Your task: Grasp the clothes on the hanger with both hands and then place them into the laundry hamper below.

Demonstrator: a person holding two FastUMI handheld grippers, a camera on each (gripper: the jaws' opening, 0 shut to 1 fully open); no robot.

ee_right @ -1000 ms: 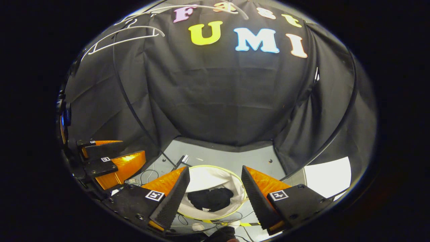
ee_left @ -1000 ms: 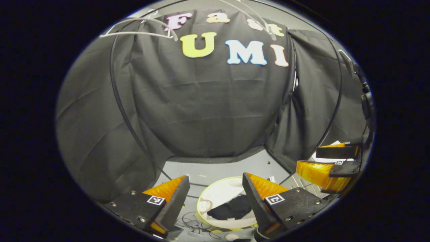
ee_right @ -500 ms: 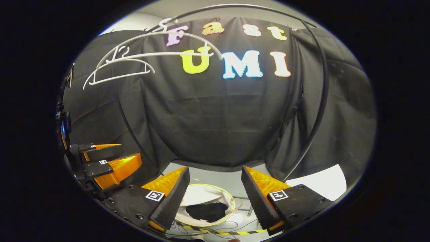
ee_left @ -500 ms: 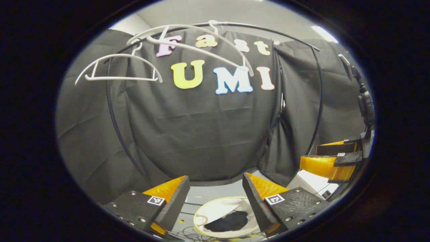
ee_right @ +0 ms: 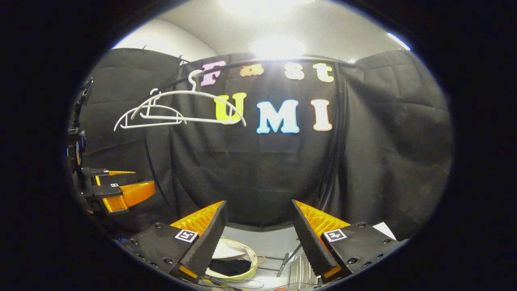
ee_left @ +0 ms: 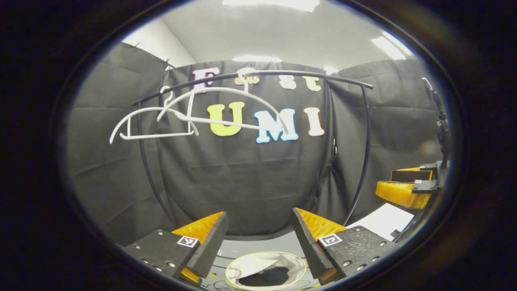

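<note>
Left gripper view: my left gripper (ee_left: 258, 238) has its jaws wide, nothing between them. Hamper (ee_left: 299, 263) sits at 6 o'clock below the fingers, pale liner, a dark garment (ee_left: 266, 279) lying inside it. Two white hangers on the rail (ee_left: 291, 73) at 11 o'clock: front hanger (ee_left: 226, 106) and back hanger (ee_left: 151, 127), both bare. Right gripper (ee_left: 406, 186) shows at 3 o'clock, well apart from the rail.

Right gripper view: my right gripper (ee_right: 258, 236) also wide, empty. Hamper (ee_right: 250, 258) at 6 o'clock, partly behind the near finger, garment (ee_right: 230, 266) in it. Hangers (ee_right: 177, 109) at 10 o'clock, nothing draped on either. Left gripper (ee_right: 117, 188) at 9 o'clock, jaws apart as far as I can tell.

Judgement: the clothes are in the hamper, no fabric on the hangers, so the task reads as done or nearly so. Both grippers stand high above the hamper.

Handling note: garment looks soft and limp, light, crumpled in a heap; it should drape and sag from any grip point. If I had to lift it again I would pinch two separated folds of the upper edge, one per gripper, so it hangs spread rather than bunched. Cloth is not fragile; risk is a thin fold slipping from the pads, or snagging the hamper's rim.
</note>
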